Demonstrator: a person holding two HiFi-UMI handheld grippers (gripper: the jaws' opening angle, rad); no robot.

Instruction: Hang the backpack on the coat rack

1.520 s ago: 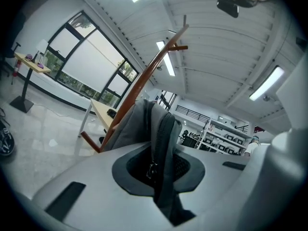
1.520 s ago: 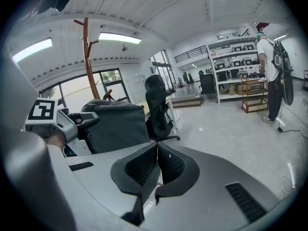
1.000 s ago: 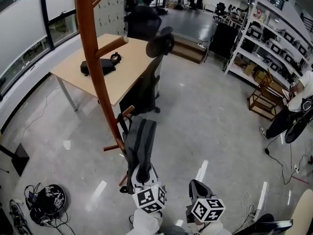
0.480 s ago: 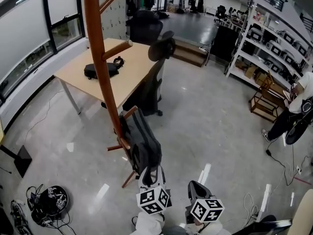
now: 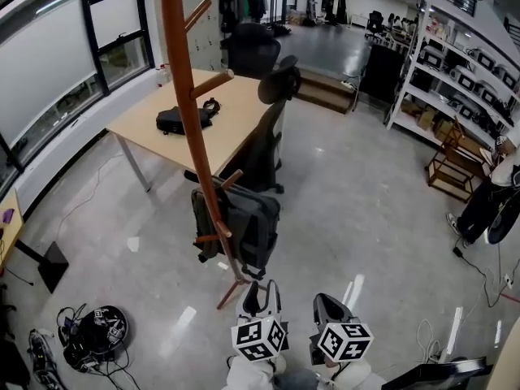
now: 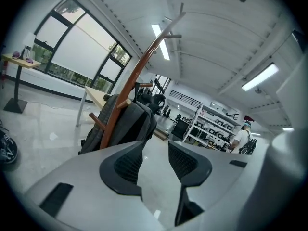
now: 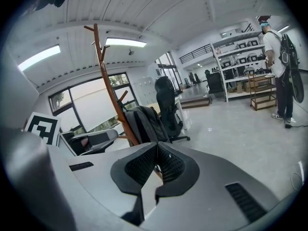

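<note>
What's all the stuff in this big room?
coat rack: one, brown, middle of floor
backpack: one, dark grey, hanging on coat rack
table: one, light wood, behind rack
bag: one, black, on table
office chairs: two, black, near and far sides of table
shelves: one row, white, right side
person: one, white top, right edge
cables: one pile, black, floor at left
left gripper: one, grey, jaws have just been opening, nothing between
right gripper: one, grey, shut, empty
</note>
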